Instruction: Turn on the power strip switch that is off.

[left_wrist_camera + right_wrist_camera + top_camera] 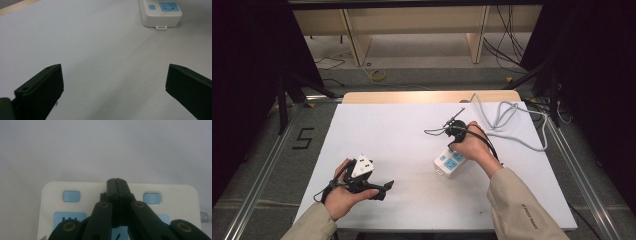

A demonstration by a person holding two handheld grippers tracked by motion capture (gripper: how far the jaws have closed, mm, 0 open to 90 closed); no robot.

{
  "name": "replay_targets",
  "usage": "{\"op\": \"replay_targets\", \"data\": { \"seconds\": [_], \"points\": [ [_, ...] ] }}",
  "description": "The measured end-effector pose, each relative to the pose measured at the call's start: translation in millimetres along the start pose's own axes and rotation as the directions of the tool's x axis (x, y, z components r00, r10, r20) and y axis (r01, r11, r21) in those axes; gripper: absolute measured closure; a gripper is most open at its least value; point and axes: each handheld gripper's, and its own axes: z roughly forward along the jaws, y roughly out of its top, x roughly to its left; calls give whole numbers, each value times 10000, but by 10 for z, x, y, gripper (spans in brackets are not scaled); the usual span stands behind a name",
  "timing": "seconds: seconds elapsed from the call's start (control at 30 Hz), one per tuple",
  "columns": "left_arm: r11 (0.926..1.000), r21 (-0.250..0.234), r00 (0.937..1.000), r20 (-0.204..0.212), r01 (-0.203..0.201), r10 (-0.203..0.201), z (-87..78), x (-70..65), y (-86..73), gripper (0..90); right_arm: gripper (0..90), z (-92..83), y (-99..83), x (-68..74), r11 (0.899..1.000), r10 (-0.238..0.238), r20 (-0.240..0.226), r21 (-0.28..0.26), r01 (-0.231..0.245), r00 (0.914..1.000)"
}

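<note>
A white power strip (449, 163) with blue sockets lies right of the table's middle, and a grey cable (507, 117) loops off behind it. My right gripper (116, 182) is shut, its jaws pressed together with nothing between them. Its tips hang over the strip's top face (75, 188), between two blue buttons (71, 196). A small red dot (59, 205) glows on the strip. In the high view the person's right hand (474, 147) holds this gripper over the strip's far end. My left gripper (382, 190) rests open near the front left, pointing at the strip (161, 12) from a distance.
A white sheet (412, 150) covers the table, with a strip of wood (427, 96) at its far edge. Black cable trails from the right gripper toward the table's back. Metal rails (267, 165) run along both sides, and wooden shelving (412, 30) stands beyond.
</note>
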Motion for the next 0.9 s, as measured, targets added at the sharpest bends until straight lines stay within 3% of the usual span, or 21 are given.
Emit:
{"op": "replay_targets", "data": {
  "seconds": [0.9],
  "points": [
    [10000,57,9999,90,72,-73,2,-4,-7,14,900,15,21,20,9997,113,127,216,-116,9999]
  ]
}}
